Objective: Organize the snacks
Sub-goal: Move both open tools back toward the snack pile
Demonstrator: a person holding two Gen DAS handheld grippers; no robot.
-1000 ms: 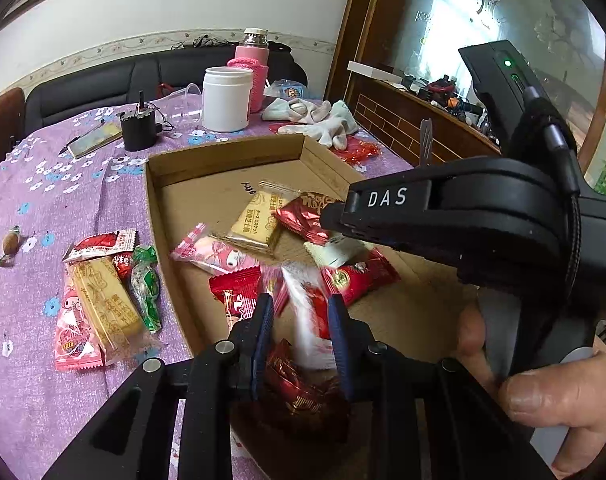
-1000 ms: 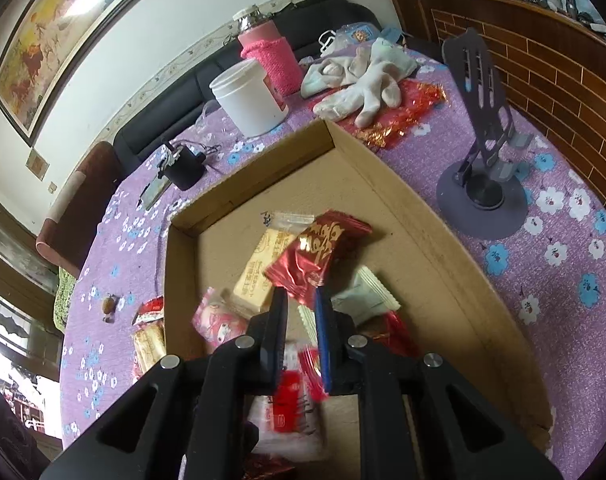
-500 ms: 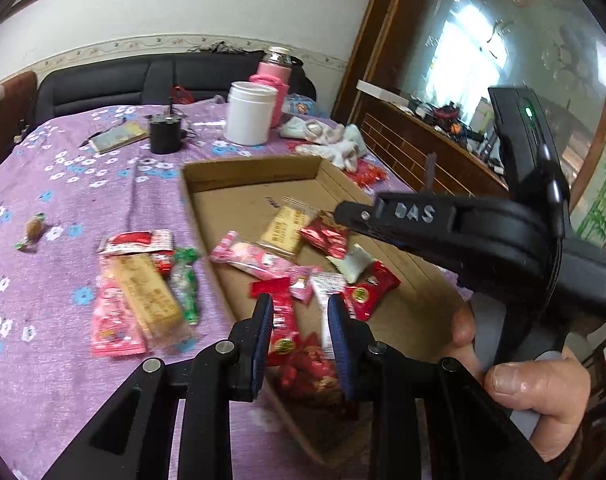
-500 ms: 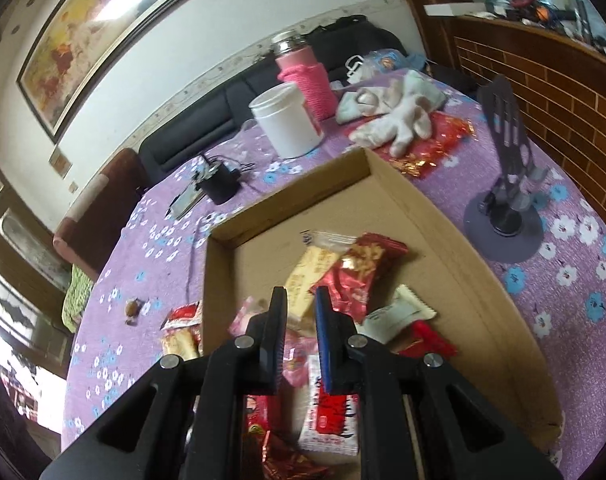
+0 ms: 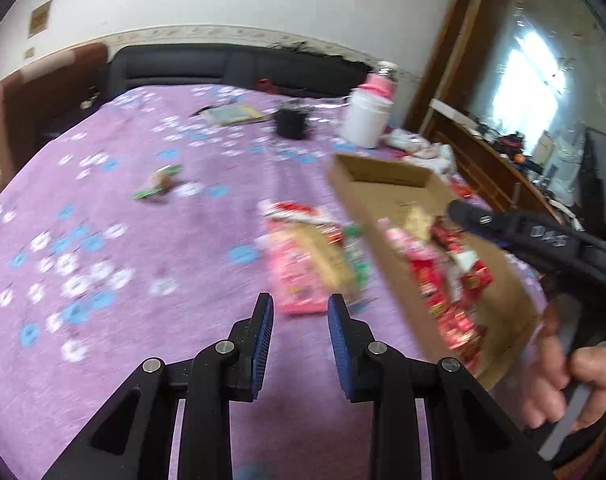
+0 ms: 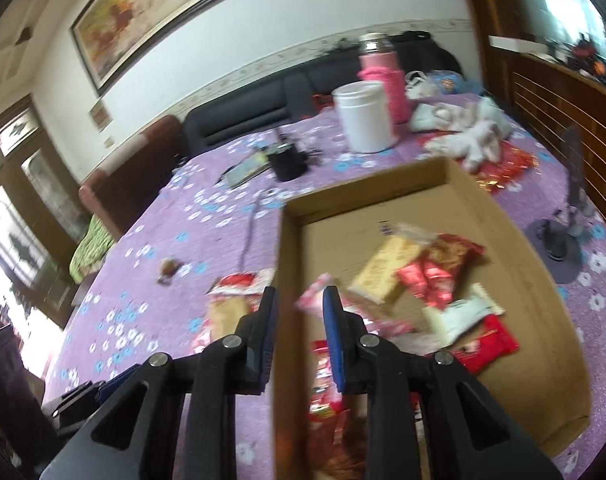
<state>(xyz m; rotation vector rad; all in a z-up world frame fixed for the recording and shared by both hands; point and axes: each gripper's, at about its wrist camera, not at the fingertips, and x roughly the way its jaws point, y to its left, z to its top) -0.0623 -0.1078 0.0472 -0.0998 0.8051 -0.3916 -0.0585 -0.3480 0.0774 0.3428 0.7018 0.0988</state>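
Observation:
A shallow cardboard box (image 6: 543, 280) lies on the purple flowered tablecloth and holds several snack packets: a yellow biscuit pack (image 6: 383, 272), red packets (image 6: 447, 264) and a white one (image 6: 459, 316). The box also shows in the left wrist view (image 5: 383, 184). A small pile of snacks (image 5: 307, 264) lies on the cloth left of the box, with a pink packet nearest me. My left gripper (image 5: 297, 328) is open and empty, just short of that pile. My right gripper (image 6: 299, 320) is open and empty, astride the box's left wall.
A wrapped candy (image 5: 161, 182) lies alone on the cloth at the left. At the back stand a white jar (image 6: 367, 120), a pink flask (image 6: 383, 76), a black cup (image 6: 289, 162) and white cloths (image 6: 475, 136). A black phone stand (image 6: 563, 240) is right of the box.
Both grippers have opened wider. My left gripper swung left, from over the box to the cloth before the snack pile. My right gripper moved left to the box's left wall.

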